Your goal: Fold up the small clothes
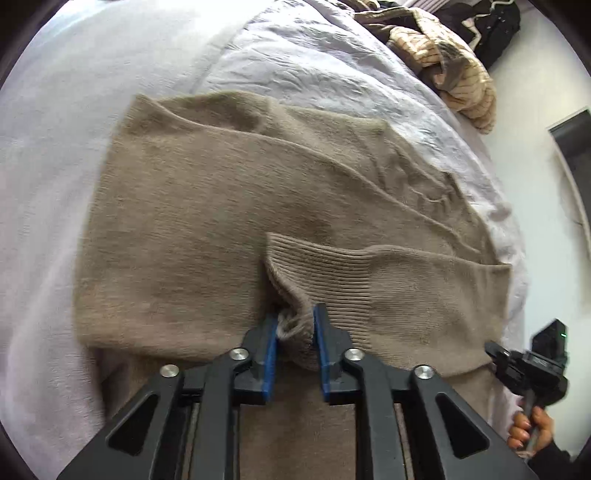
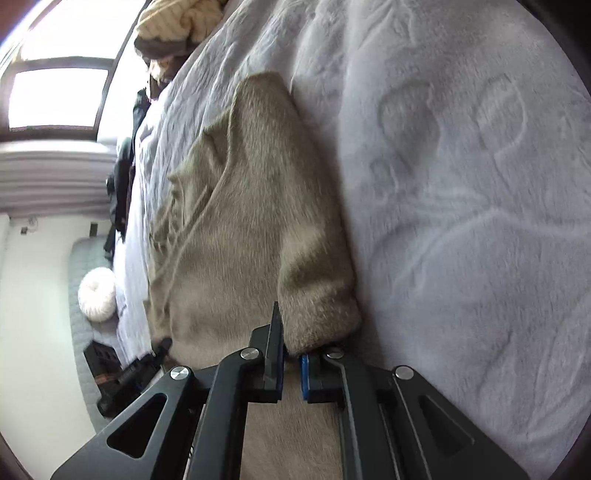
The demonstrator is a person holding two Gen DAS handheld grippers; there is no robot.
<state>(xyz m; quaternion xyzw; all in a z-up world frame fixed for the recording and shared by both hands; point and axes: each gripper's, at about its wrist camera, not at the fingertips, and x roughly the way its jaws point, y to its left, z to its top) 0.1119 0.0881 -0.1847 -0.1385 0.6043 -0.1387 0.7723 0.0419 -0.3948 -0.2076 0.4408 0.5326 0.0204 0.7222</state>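
Plush lavender bedspread point(image 1: 48, 155) bears a fuzzy taupe sweater point(image 1: 192, 214), both grippers point(image 1: 295, 325) point(image 2: 291, 354) pinching its edges.

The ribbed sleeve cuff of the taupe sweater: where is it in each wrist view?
Left wrist: ribbed sleeve cuff lies lower centre, its edge pinched in the left tongs.
Right wrist: no ribbing can be made out; the cuff is not identifiable.
Shared landmark: the striped cream-and-brown blanket at the top.
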